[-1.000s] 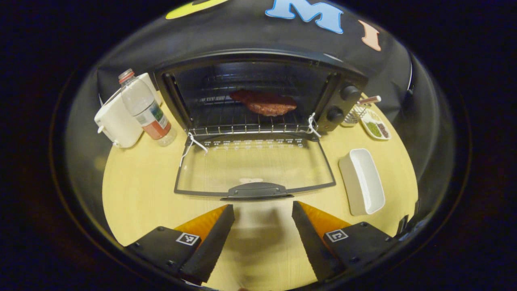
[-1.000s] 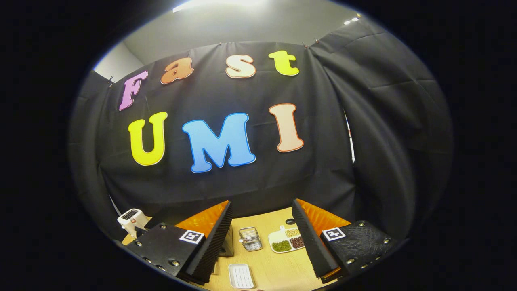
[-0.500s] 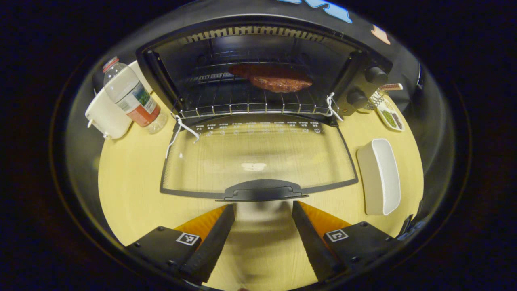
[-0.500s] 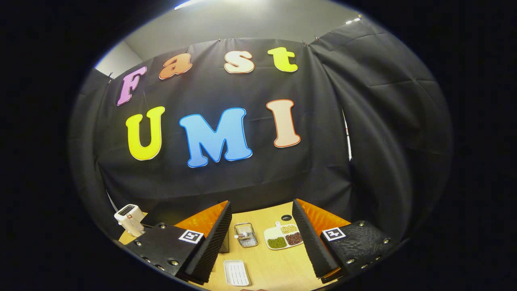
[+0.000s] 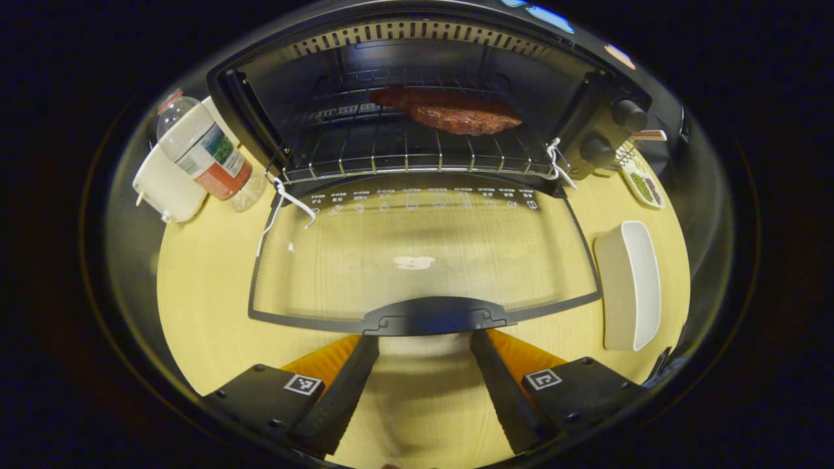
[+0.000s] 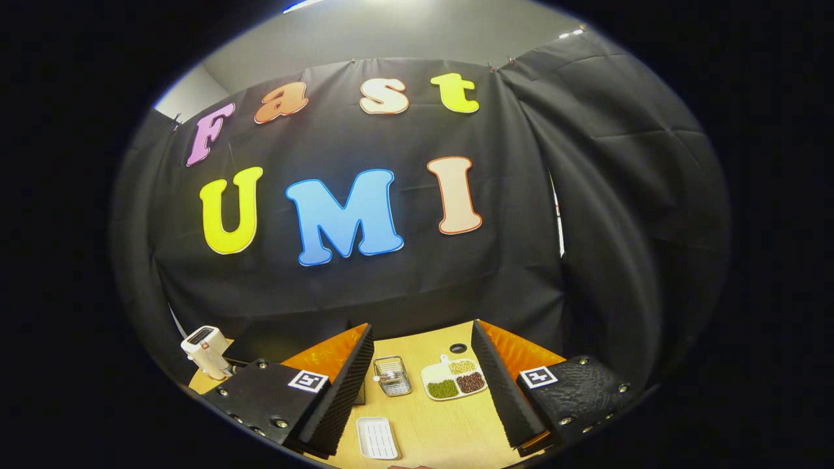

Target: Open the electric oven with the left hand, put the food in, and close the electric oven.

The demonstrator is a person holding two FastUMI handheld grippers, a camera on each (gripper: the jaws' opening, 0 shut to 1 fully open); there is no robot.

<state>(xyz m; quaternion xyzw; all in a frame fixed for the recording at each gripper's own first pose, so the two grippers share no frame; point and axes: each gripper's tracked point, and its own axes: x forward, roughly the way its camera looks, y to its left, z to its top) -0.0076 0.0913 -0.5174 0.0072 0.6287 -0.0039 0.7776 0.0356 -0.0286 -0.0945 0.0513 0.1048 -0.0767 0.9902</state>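
The black electric oven stands open at the back of the wooden table. Its glass door lies folded down flat, with the dark handle at its near edge. A brown piece of meat rests on the wire rack inside. My left gripper is open, its fingertips just short of the handle on either side, holding nothing. My right gripper is open and empty, raised high and facing the booth wall.
A water bottle and a white jug stand left of the oven. A white rectangular dish lies to its right, a divided plate of beans behind it. The right gripper view shows a small wire basket, a white tray, the bean plate.
My left gripper has moved forward and lower toward the door handle, so oven and door loom larger. The right gripper has tilted slightly down. Both stayed open.
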